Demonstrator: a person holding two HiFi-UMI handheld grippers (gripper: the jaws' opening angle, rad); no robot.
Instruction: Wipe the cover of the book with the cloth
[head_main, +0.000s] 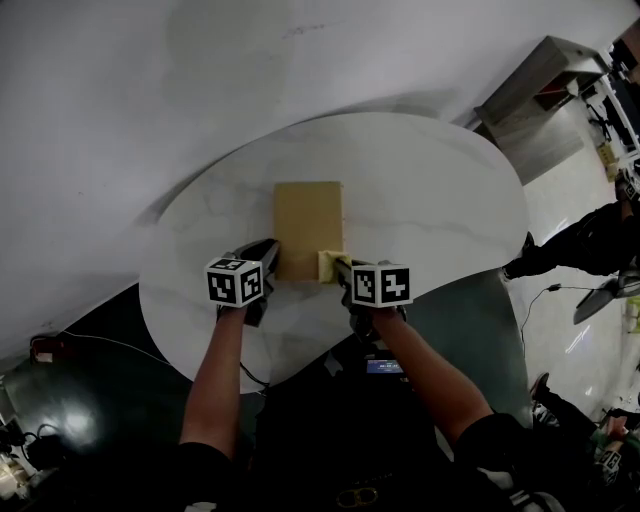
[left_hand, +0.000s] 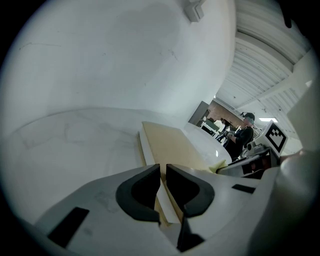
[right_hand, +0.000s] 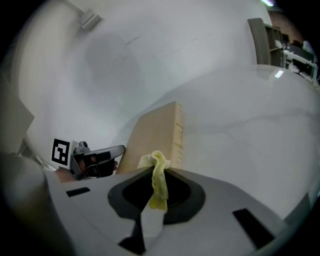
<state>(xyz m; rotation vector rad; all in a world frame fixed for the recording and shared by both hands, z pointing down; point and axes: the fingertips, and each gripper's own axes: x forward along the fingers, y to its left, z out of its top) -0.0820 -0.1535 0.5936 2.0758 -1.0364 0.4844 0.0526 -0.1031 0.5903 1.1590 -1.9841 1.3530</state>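
A tan book (head_main: 308, 225) lies flat in the middle of a round white marble table (head_main: 430, 200). My left gripper (head_main: 268, 262) is at the book's near left corner. In the left gripper view the book (left_hand: 175, 142) runs down into the thin gap of that gripper (left_hand: 163, 187), whose pads close on its corner edge. My right gripper (head_main: 342, 272) is at the near right corner, shut on a yellow cloth (head_main: 330, 265). In the right gripper view the cloth (right_hand: 159, 180) is bunched between the jaws of that gripper (right_hand: 159, 192), just short of the book (right_hand: 155, 132).
A pale wall rises right behind the table. A person in dark clothes (head_main: 580, 240) is on the floor to the right, and a grey shelf unit (head_main: 540, 90) stands at the far right. The table's near edge is just below both grippers.
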